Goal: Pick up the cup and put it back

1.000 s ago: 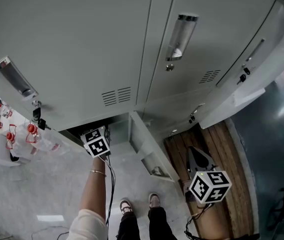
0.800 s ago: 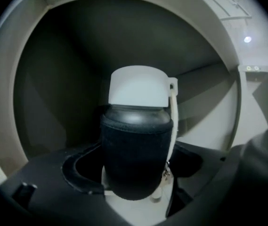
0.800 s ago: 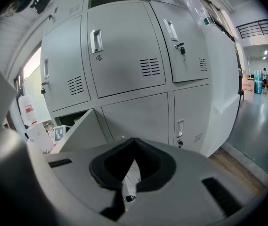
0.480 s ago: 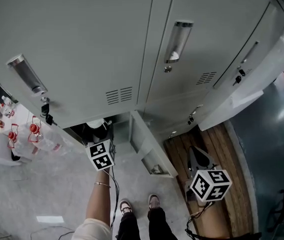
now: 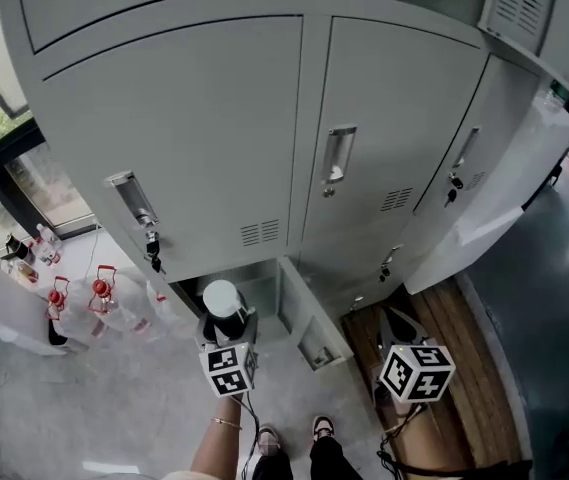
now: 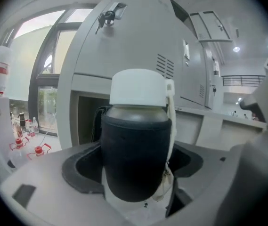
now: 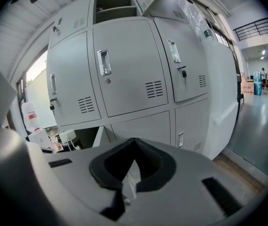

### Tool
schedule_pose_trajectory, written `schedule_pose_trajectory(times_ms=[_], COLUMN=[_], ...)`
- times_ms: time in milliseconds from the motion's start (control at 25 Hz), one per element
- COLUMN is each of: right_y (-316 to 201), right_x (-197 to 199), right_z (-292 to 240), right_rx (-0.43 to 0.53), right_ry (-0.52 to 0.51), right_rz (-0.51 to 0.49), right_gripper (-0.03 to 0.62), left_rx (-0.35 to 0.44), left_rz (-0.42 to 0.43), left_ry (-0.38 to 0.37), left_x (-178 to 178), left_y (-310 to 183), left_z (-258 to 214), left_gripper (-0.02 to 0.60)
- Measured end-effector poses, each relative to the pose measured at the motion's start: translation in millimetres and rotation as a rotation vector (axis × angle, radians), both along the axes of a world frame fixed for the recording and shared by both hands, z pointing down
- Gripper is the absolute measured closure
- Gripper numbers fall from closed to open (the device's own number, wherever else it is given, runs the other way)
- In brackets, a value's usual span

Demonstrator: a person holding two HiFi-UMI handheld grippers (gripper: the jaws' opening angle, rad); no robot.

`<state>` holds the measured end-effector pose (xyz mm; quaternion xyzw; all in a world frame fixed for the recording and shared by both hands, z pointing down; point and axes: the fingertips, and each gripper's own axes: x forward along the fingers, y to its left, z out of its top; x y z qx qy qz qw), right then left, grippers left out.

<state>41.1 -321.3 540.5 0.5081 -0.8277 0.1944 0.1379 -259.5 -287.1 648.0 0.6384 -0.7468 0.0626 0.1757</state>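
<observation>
Cup: dark sleeve on the body, white lid, white strap down its right side. It stands upright at centre frame in the left gripper view. In the head view the cup sits at lower centre, lid up, just in front of the open lower compartment of the grey lockers.

Left gripper: jaws pinching the cup's body from both sides, dark pads against the sleeve. In the head view its marker cube lies directly below the cup, with a forearm running to the bottom edge.

Right gripper: jaws pressed together, nothing between them, facing the lockers. In the head view it is at lower right, well apart from the cup, over a strip of wooden flooring.

The open locker door swings out between the two grippers. Clear bottles with red caps stand at left.
</observation>
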Motion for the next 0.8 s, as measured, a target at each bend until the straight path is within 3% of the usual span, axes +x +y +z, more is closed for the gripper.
schedule_pose_trajectory(times_ms=[480,800], right_y=[7,9], right_x=[-16,-21], right_z=[-49,-91], right_rx=[0.06,0.143], right_ry=[-0.033,-0.014], right_rz=[-0.038,-0.076], right_gripper=[0.603,0.603], left_rx=[0.074,0.125], left_rz=[0.154,0.171], left_ry=[-0.017,-0.009], left_x=[52,64], left_y=[36,42], left_z=[-117,-195], left_gripper=[0.196,0.196])
